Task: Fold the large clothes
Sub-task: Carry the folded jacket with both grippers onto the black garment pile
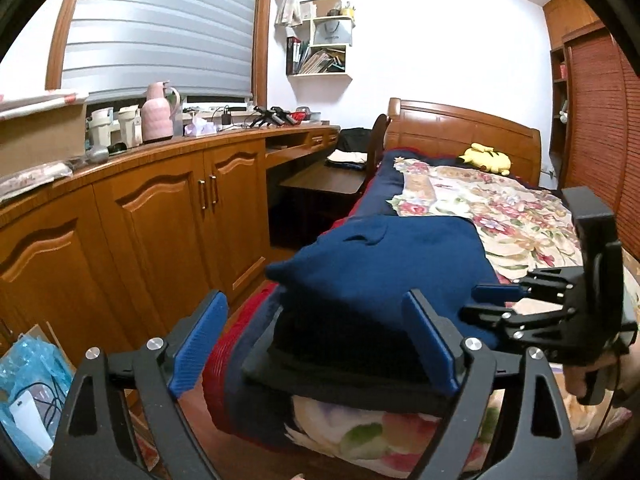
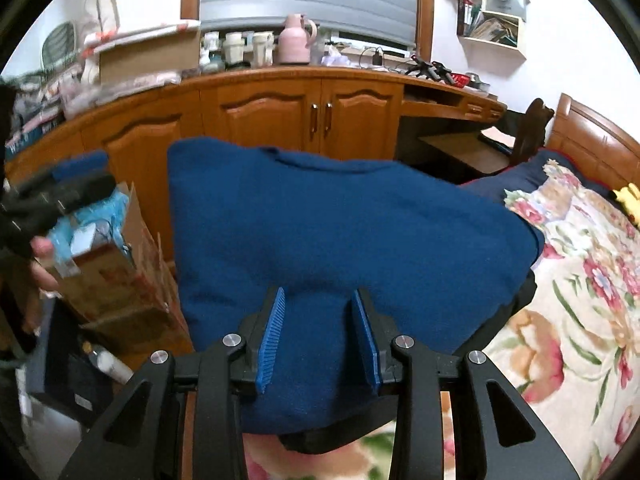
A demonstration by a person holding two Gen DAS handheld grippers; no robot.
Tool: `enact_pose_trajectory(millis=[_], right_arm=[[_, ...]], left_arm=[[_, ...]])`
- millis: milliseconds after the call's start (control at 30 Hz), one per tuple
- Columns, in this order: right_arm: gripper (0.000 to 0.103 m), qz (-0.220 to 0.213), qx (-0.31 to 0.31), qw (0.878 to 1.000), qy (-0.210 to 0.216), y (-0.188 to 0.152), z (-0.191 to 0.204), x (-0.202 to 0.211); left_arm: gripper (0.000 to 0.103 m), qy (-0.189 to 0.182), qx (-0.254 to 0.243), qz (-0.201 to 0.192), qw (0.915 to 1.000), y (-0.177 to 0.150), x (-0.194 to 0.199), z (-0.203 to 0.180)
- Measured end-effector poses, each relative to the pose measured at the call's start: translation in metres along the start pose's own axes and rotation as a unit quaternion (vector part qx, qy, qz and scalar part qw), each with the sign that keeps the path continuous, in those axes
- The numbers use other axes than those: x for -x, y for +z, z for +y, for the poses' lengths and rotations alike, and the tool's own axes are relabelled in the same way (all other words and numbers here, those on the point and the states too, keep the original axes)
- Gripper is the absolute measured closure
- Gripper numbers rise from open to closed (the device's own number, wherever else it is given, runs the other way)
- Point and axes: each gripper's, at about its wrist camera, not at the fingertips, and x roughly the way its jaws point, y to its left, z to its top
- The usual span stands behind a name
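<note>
Folded navy-blue knit garment (image 2: 340,248), thick and soft, lies on something dark at the foot end of the floral-quilted bed (image 2: 580,280), near the edge facing the wooden cabinets (image 1: 160,208). I judge it light but bulky, limp and likely to sag or unfold if lifted by one corner, so I would take it at a doubled edge with both tools. My left gripper (image 1: 316,344) stands wide apart with nothing pinched. My right gripper (image 2: 318,338) is partly closed above the cloth; I see no fabric caught in it. The left view shows the dark layer under the garment; the right view shows the garment's whole top face.
</note>
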Motion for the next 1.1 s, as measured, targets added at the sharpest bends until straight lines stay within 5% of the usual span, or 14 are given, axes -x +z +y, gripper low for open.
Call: enact_pose_trajectory(millis=[167, 233, 333, 500, 1100], right_arm=[[0.067, -0.012, -0.011, 1.0, -0.002, -0.01, 0.005, 0.007], [0.066, -0.014, -0.014, 1.0, -0.005, -0.01, 0.005, 0.01], [0.065, -0.018, -0.025, 1.0, -0.004, -0.018, 0.004, 0.02], [0.044, -0.023, -0.041, 0.999, -0.01, -0.025, -0.001, 0.035], [0.017, -0.033, -0.098, 0.99, -0.092, -0.122, -0.035, 0.134]], left_arm=[[0.013, -0.005, -0.002, -0.001, 1.0, 0.0, 0.005, -0.008], [0.001, -0.005, -0.003, -0.003, 1.0, -0.001, 0.006, -0.011], [0.0, -0.006, -0.003, -0.006, 1.0, -0.002, 0.009, -0.016], [0.0, -0.009, -0.003, -0.007, 0.9999, -0.005, 0.009, -0.028], [0.0, -0.069, -0.023, 0.014, 0.9973, -0.034, -0.001, -0.149]])
